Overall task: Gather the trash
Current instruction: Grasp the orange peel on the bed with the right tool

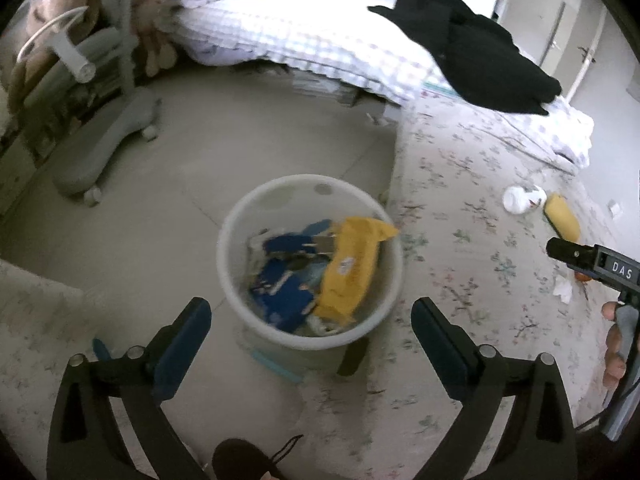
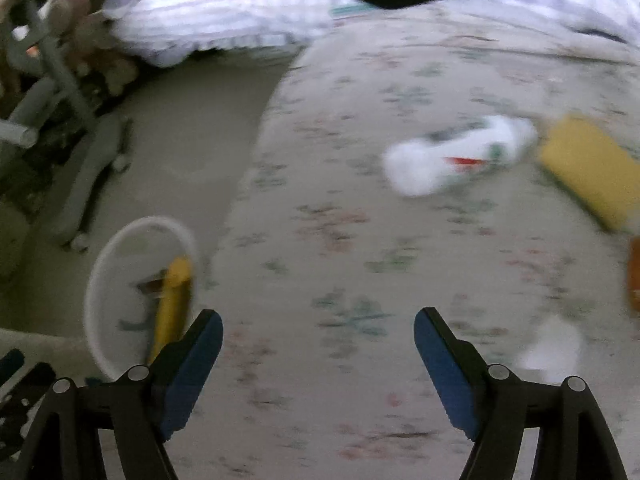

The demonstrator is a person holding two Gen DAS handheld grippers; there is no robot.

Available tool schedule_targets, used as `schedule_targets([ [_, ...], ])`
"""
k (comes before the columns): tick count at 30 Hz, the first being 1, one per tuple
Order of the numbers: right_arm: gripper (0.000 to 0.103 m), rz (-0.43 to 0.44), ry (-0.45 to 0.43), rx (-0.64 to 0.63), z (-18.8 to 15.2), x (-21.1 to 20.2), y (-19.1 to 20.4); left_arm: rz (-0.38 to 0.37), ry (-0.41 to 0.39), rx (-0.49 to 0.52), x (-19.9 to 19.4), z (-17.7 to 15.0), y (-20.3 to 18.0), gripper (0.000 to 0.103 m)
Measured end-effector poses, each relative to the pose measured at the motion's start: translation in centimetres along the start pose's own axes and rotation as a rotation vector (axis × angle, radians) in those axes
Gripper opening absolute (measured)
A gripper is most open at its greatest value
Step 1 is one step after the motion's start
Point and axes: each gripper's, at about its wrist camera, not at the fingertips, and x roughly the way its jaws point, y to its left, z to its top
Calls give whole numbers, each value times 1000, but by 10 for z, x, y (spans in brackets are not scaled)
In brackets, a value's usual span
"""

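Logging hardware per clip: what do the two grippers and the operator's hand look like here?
Both grippers, left and right, have black angular linkage arms with silver round pivot pins and flat blue pads on the fingers. In the left view, the right gripper's black body carries white "DAS" lettering above a grey handle. The bare hand shows no sleeve. A dark cable trails below.

The bin (image 1: 310, 264) stands on the floor (image 1: 192, 152) just beside the bed's (image 1: 480, 264) edge, wrappers (image 1: 352, 268) piled inside it. On the bed, to the right, a bottle (image 2: 456, 154) lies on its side next to a packet (image 2: 592, 168) — a scrap of paper (image 1: 562, 289) nearer the front. Behind, a quilt (image 1: 304, 36) with a garment (image 1: 472, 44) on it; a chair base (image 1: 104, 148) sits left of the bin.
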Motion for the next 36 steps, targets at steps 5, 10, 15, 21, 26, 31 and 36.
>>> schedule_targets([
  [5,83,-61,-4,53,6,-12,-51,-20,7,40,4,3,-27,101],
  [10,83,-97,18,131,5,-19,-101,-35,12,96,11,6,-58,101],
  [15,83,-130,51,205,0,-17,-146,-60,20,119,16,7,-84,103],
  [21,81,-182,74,213,1,-8,-177,-81,33,164,22,4,-115,103],
  [26,63,-186,85,234,1,-1,-191,-98,60,216,32,-1,-146,103],
  [31,26,-227,81,201,3,-4,-193,-137,85,272,40,-7,-184,103],
  [36,26,-192,77,242,-1,-14,-206,-182,105,315,47,-13,-223,103],
])
